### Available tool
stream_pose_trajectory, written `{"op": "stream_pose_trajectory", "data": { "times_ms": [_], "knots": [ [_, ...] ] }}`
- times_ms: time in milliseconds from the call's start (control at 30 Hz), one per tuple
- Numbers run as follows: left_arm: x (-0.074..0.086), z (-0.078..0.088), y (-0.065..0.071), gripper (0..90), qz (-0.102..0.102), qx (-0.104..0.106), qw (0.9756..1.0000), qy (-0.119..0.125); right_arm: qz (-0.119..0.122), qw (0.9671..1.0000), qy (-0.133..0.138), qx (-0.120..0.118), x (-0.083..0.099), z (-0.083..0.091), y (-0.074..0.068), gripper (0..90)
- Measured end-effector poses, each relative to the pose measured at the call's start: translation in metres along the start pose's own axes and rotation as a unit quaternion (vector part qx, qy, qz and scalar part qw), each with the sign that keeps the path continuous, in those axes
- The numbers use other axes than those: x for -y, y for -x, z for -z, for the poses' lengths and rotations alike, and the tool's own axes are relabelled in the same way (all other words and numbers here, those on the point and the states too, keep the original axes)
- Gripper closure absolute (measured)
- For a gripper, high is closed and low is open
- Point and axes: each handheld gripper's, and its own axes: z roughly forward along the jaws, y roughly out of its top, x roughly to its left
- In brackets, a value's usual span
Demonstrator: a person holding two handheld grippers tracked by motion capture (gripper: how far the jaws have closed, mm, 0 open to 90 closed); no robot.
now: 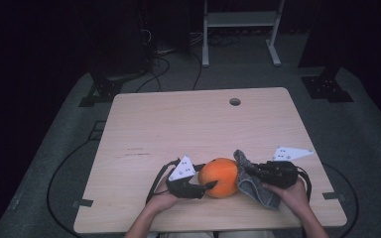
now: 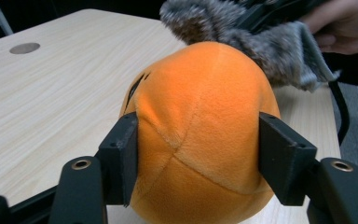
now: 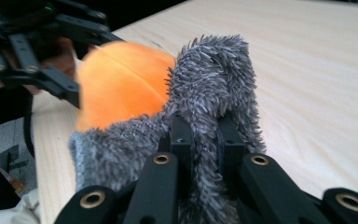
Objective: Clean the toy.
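Midway through what looks like a wipe-down, a round orange plush ball with stitched seams sits near the front edge of the pale wooden table, between the two hand-held tools. The left gripper has its black jaws pressed into the ball's flanks, denting the soft fabric, so the toy is clamped and steadied where it rests on the tabletop. The right gripper is closed tight on a shaggy grey microfibre cloth, a fold of which is pinched between its jaws while the rest bunches against the side of the ball away from the left gripper, spilling over its upper curve. Judging by that contact, the hold and the first touch of cloth are done; the rubbing over the remaining surface appears still to come, and no part of the ball looks any different from the rest.

Seen from the left gripper view, the plush ball is slightly egg-shaped, its long axis standing roughly upright off the table, with a small dark embroidered mark on the upper side turned toward the round cable hole at the table's far edge.
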Motion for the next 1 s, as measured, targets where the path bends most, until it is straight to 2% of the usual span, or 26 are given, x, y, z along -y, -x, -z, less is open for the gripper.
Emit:
{"op": "stream_pose_trajectory", "data": {
  "times_ms": [133, 233, 267, 300, 333, 467, 500, 600, 633, 667, 700, 767, 800, 867, 933, 1000],
  "knots": [
    [-0.008, -0.006, 0.002, 38.5, -0.005, -0.014, 0.9999, -0.005, 0.011, 0.9986, 0.037, -0.036, -0.015, 0.000, -0.015, 80.3],
    [-0.011, -0.009, 0.010, 39.8, -0.028, -0.014, 0.9994, -0.012, 0.035, 0.9977, 0.032, -0.049, -0.022, -0.010, -0.027, 80.3],
    [-0.011, -0.009, 0.012, 39.8, -0.032, -0.015, 0.9993, -0.015, 0.040, 0.9980, 0.023, -0.043, -0.022, -0.013, -0.029, 80.3],
    [-0.011, -0.009, 0.013, 40.2, -0.032, -0.013, 0.9993, -0.014, 0.042, 0.9981, 0.019, -0.040, -0.021, -0.015, -0.028, 80.3],
    [-0.011, -0.009, 0.013, 41.0, -0.035, -0.012, 0.9992, -0.016, 0.032, 0.9983, 0.022, -0.044, -0.019, -0.016, -0.023, 80.3],
    [-0.010, -0.010, 0.016, 40.2, -0.045, -0.002, 0.9988, -0.017, 0.005, 0.9993, 0.019, -0.033, -0.009, -0.012, -0.009, 80.3],
    [-0.010, -0.010, 0.015, 38.2, -0.044, 0.006, 0.9989, -0.017, 0.002, 0.9995, 0.016, -0.027, -0.007, -0.011, -0.007, 80.3],
    [-0.007, -0.010, 0.008, 24.2, -0.017, 0.016, 0.9997, -0.010, -0.009, 0.9997, 0.010, -0.022, -0.001, -0.009, 0.000, 80.3],
    [-0.006, -0.011, 0.005, 18.9, -0.010, 0.012, 0.9997, -0.017, -0.010, 0.9997, 0.008, -0.019, 0.000, -0.009, 0.000, 80.4],
    [-0.004, -0.013, 0.001, 14.7, 0.003, 0.013, 0.9995, -0.027, -0.008, 0.9998, 0.008, -0.016, 0.000, -0.008, 0.001, 80.3],
    [-0.001, -0.014, -0.001, 12.7, 0.007, 0.019, 0.9993, -0.031, -0.009, 0.9998, 0.007, -0.015, 0.000, -0.007, 0.002, 80.3],
    [0.002, -0.015, -0.001, 17.8, 0.006, 0.026, 0.9993, -0.026, -0.013, 0.9997, 0.008, -0.018, 0.000, -0.007, 0.003, 80.4],
    [0.002, -0.015, 0.001, 22.6, -0.002, 0.024, 0.9994, -0.026, -0.014, 0.9997, 0.009, -0.020, -0.001, -0.007, 0.002, 80.4],
    [0.000, -0.013, 0.003, 32.6, -0.015, 0.011, 0.9996, -0.022, -0.011, 0.9995, 0.014, -0.024, -0.006, -0.005, -0.001, 80.4],
    [-0.003, -0.009, 0.003, 38.1, -0.013, 0.001, 0.9997, -0.020, -0.001, 0.9985, 0.032, -0.044, -0.014, -0.003, -0.008, 80.4],
    [-0.006, -0.008, 0.004, 39.3, -0.020, -0.006, 0.9995, -0.022, 0.010, 0.9968, 0.046, -0.065, -0.023, -0.003, -0.019, 80.4]
  ]
}}
